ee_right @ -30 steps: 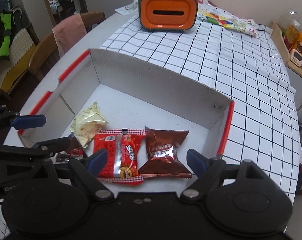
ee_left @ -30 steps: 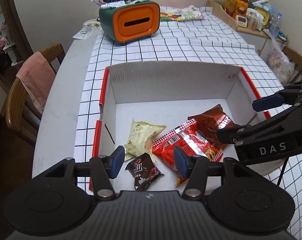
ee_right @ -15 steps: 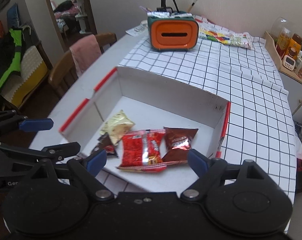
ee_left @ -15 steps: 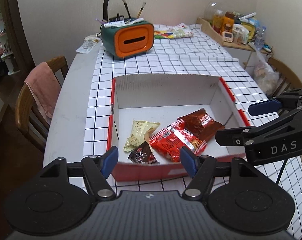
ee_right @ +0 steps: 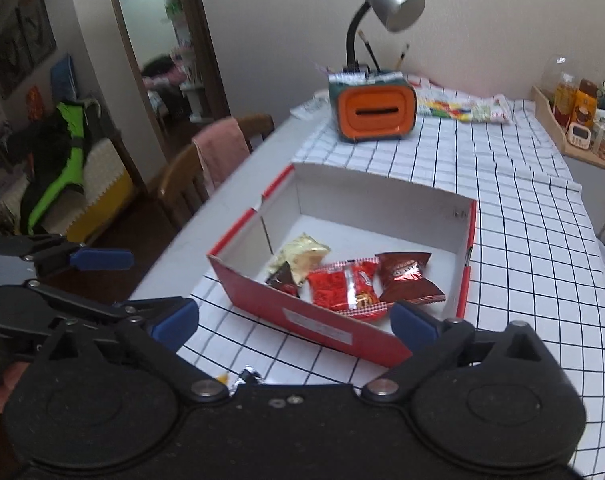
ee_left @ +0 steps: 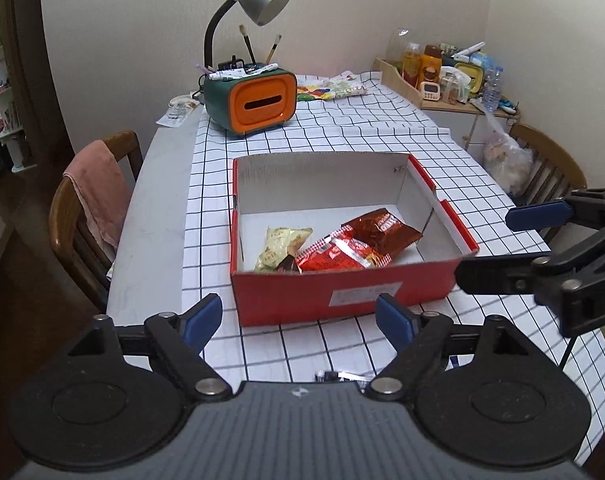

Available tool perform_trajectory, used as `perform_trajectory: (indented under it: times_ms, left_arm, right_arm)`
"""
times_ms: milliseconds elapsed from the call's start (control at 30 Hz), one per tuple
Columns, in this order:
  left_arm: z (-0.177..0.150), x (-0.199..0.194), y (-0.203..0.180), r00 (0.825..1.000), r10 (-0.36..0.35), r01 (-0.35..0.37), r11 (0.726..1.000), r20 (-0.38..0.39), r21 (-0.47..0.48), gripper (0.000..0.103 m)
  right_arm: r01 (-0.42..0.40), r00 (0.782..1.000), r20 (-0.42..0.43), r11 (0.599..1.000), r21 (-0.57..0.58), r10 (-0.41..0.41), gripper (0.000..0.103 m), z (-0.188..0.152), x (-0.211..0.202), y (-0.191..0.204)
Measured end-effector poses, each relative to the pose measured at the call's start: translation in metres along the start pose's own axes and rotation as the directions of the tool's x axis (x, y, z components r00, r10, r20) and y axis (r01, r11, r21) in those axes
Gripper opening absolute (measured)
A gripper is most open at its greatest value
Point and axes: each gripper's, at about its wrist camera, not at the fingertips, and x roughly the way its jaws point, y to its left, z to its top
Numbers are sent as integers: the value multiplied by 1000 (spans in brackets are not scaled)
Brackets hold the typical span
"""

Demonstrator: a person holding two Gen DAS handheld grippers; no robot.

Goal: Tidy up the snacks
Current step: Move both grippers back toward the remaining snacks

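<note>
Red box point(ee_left: 342, 290) holding four snack packets point(ee_left: 334, 254), on tabletop point(ee_left: 382, 132) ahead of left hand-held gripper point(ee_left: 300, 316) and right hand-held gripper point(ee_right: 294, 320), both spread wide, holding nothing.

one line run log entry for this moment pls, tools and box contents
left tool: open, empty | right tool: open, empty | red box: on checked cloth, holds four snack packets | both tools short of box, nothing gripped

Four snack packets point(ee_left: 338, 254) in box point(ee_left: 342, 294); organizer point(ee_left: 251, 100) behind box.
</note>
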Motion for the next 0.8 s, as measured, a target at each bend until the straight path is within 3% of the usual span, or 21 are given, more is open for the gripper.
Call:
perform_trajectory:
  times_ms: [133,300,567,800]
  left_arm:
    - [-19,-11,5,1000,-2,2,1000,-6,-6,85]
    - [-51,-14,10,999,2,-3,1000,-52,-31,85]
    - [-101,-2,27,985,47,-60,995,-164,-75,85]
    - [-122,14,42,973,77,-106,987,-217,-121,85]
  right_arm:
    - [-37,999,17,999,-5,37,103,-24,-9,6]
    - [-73,997,-31,997,-35,72,103,-62,-4,16]
    - [-70,988,-145,995,-75,58,103,-121,14,31]
    - [-63,978,-208,985,-159,29,101,-154,28,42]
